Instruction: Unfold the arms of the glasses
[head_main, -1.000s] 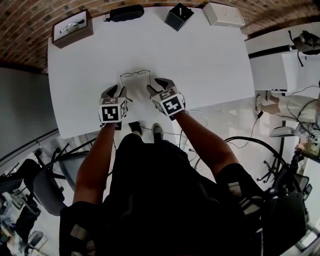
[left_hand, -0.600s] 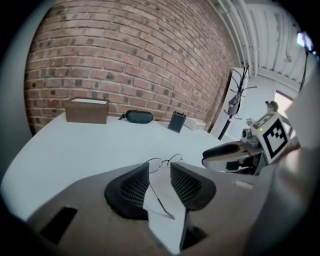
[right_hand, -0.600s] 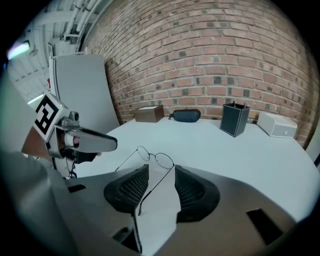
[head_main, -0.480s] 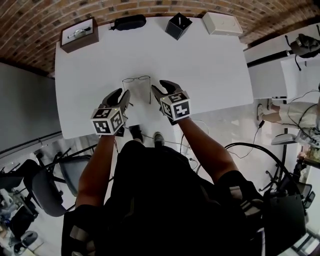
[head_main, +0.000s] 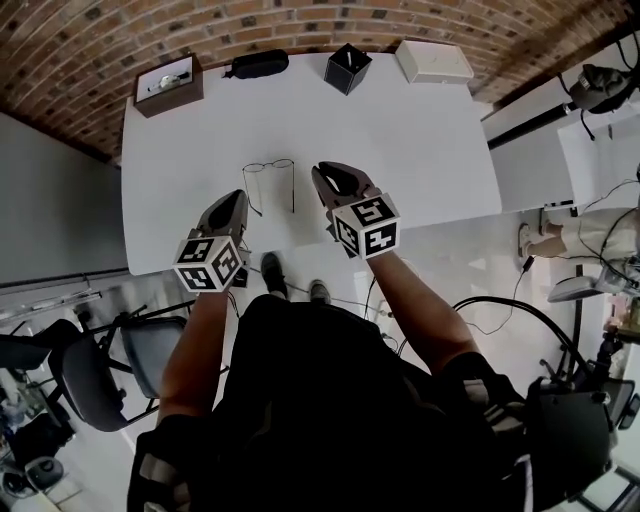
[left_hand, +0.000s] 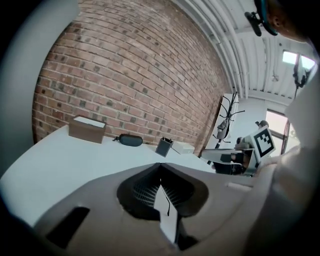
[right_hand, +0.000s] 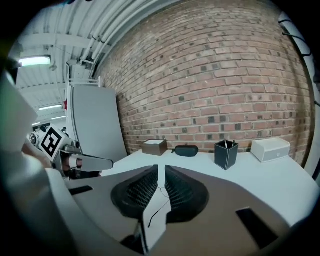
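Left gripper (head_main: 234, 198): clenched and holding nothing. Its jaws have just been closing and are now meeting at the tips.
Right gripper (head_main: 324, 174): also holding nothing. Its jaws have just been closing and are now standing a narrow slit apart.
Glasses (head_main: 270, 168): lying on the table (head_main: 420, 150), just ahead of and below both grippers and between them. Both arms are pointing back toward the grippers.
Status (judgement): the arms are looking unfolded, so the task is likely finishing.
Risk 1: a gripper dipping or swinging inward could be snagging an arm tip. That would be dragging or flipping the light wire frame.
Risk 2: a hinge may be sitting short of fully open; the wire is too thin to confirm.
Beyond the glasses: the case (head_main: 257, 63) and cup (head_main: 347, 68) are sitting well ahead, out of harm.
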